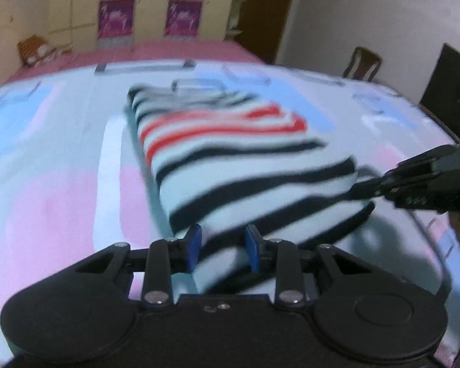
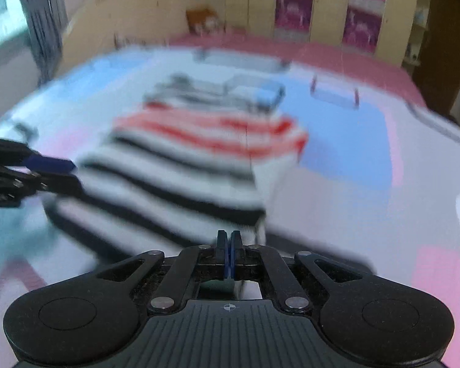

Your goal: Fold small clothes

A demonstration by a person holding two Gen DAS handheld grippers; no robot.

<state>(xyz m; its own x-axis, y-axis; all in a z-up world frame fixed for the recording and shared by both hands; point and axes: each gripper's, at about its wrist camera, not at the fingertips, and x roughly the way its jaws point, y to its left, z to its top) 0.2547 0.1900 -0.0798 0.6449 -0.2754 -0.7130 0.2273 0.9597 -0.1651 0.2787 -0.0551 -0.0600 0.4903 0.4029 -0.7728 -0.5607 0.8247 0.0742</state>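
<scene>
Striped garment [image 1: 239,159] lies in a thick folded bundle on the bed sheet [image 1: 61,159], about mid-bed, with the pink far strip of the bed beyond it. Knit-looking cloth: white ground, black bands near the grippers, red bands farther off. Judged soft, light and limp; layers will likely slide on each other and sag if lifted by one corner. Not fragile.

Left gripper [image 1: 224,247]: blue pads partly apart, near edge of the garment between them. Blur hides whether the pads press the cloth, so grip not confirmed.

Right gripper [image 2: 229,245]: fingers fully together at the garment's near right corner. Whether any cloth is pinched I cannot tell; the corner is smeared by motion.

Best hold, in my judgement: the near edge at both corners, taking all layers at once, so the bundle stays square.

Sheet: smooth, flat, printed in pale blue, pink and white blocks; probably low friction, so the garment may drag and not stay put.

Both views are blurred; weave detail unreadable.
</scene>
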